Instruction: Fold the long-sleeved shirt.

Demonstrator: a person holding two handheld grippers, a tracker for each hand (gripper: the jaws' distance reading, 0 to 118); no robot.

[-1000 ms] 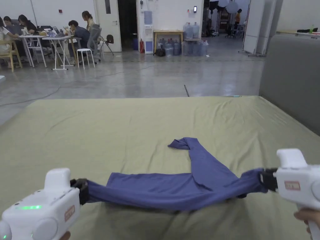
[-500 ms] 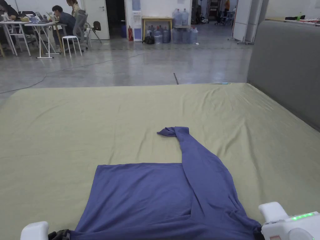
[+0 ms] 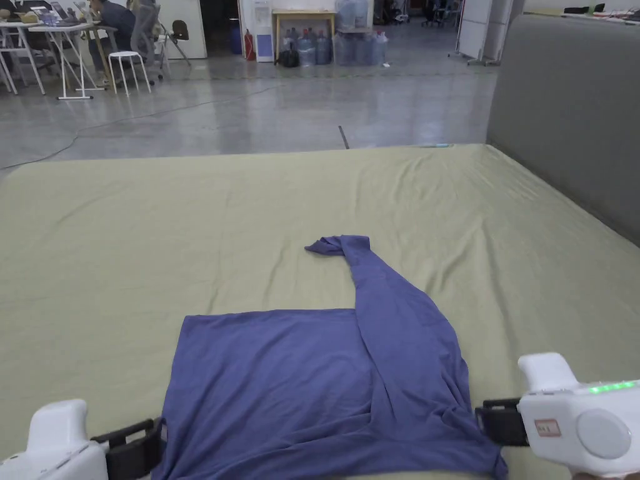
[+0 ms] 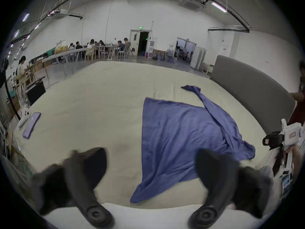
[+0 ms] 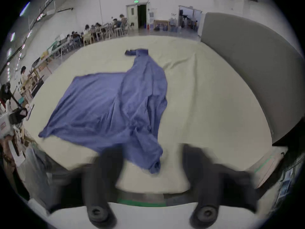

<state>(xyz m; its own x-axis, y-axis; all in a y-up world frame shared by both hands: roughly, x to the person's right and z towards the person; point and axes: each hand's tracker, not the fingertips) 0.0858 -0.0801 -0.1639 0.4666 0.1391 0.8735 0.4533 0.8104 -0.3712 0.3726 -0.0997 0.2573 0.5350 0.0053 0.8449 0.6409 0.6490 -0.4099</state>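
Note:
The blue long-sleeved shirt (image 3: 294,381) lies flat on the olive bed sheet (image 3: 187,237), its body spread toward me. One sleeve (image 3: 375,287) runs away from me, and its cuff is curled to the left. My left gripper (image 3: 140,447) is open just off the shirt's near left corner. In the left gripper view its jaws stand wide apart with the shirt (image 4: 178,133) beyond them. My right gripper (image 3: 497,422) is open beside the bunched near right corner. The right gripper view has the shirt (image 5: 107,103) lying free ahead of its spread jaws.
A grey headboard (image 3: 562,112) rises along the bed's right side. A phone (image 4: 31,125) and a white controller (image 4: 24,116) lie near the bed's left edge. Beyond the bed is concrete floor with tables, chairs, seated people and water bottles.
One second ago both grippers held the shirt stretched above the bed. The shirt has been laid flat, and both grippers have let go and opened.

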